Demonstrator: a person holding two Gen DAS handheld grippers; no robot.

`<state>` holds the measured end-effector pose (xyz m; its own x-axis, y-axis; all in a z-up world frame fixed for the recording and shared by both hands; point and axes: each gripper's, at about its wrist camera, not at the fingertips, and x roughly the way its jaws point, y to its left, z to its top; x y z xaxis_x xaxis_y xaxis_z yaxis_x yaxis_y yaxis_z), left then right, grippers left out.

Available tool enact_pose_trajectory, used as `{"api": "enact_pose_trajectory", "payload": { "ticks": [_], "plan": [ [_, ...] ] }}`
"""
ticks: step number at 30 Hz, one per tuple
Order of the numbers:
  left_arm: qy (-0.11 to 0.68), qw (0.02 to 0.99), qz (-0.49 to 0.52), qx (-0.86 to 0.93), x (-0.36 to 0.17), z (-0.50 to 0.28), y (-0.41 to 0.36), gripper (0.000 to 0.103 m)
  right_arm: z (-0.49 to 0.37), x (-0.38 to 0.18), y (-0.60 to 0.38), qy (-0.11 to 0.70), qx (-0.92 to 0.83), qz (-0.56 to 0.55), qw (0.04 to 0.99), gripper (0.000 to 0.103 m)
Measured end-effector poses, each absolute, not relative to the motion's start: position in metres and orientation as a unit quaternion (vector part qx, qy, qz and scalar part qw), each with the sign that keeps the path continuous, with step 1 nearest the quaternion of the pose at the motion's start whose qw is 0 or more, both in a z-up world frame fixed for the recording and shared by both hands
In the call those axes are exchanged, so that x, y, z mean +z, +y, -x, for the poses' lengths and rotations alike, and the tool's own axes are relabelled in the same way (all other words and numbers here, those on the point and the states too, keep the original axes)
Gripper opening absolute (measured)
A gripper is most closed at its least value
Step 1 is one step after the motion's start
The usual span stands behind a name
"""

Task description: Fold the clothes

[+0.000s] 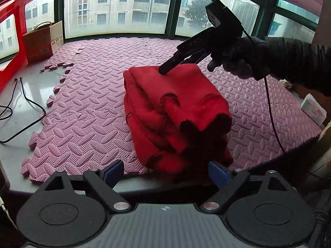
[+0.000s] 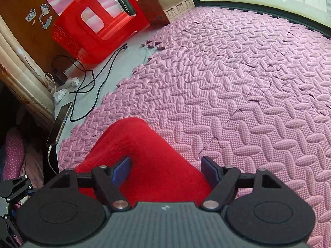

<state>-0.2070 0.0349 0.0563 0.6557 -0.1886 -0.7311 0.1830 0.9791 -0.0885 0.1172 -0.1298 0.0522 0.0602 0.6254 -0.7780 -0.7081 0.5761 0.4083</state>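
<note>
I have both tools released, left tool [image 1: 165,172] and right tool [image 2: 165,166] spread wide over the folded red garment [image 1: 175,111] lying just ahead on the mat [image 1: 86,111], apparently letting the fold settle.

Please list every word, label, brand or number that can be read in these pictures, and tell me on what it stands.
"DA", then cut off: on the right hand-held gripper.
Barcode and printed marks on the cardboard box: too small to read.
Label on the white box: blurred.
Stickers on the brown panel: pictures, no legible words.
</note>
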Motion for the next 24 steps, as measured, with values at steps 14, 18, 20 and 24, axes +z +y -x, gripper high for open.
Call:
{"api": "enact_pose_trajectory", "payload": {
  "ticks": [14, 18, 20, 24],
  "plan": [
    [0.39, 0.919, -0.037, -0.052, 0.044, 0.157, 0.041, 0.077, -0.073, 0.062, -0.224, 0.53, 0.388, -0.007, 0.754, 0.07],
    [0.378, 0.922, -0.048, -0.065, 0.046, 0.125, 0.038, 0.075, -0.045, 0.067, -0.265, 0.526, 0.352, -0.038, 0.773, 0.07],
    [0.371, 0.924, -0.049, -0.079, 0.048, 0.109, 0.035, 0.072, -0.027, 0.069, -0.282, 0.521, 0.331, -0.054, 0.785, 0.07],
    [0.366, 0.922, -0.05, -0.117, 0.048, 0.082, 0.022, 0.069, 0.002, 0.07, -0.309, 0.506, 0.288, -0.085, 0.809, 0.071]
  ]
}}
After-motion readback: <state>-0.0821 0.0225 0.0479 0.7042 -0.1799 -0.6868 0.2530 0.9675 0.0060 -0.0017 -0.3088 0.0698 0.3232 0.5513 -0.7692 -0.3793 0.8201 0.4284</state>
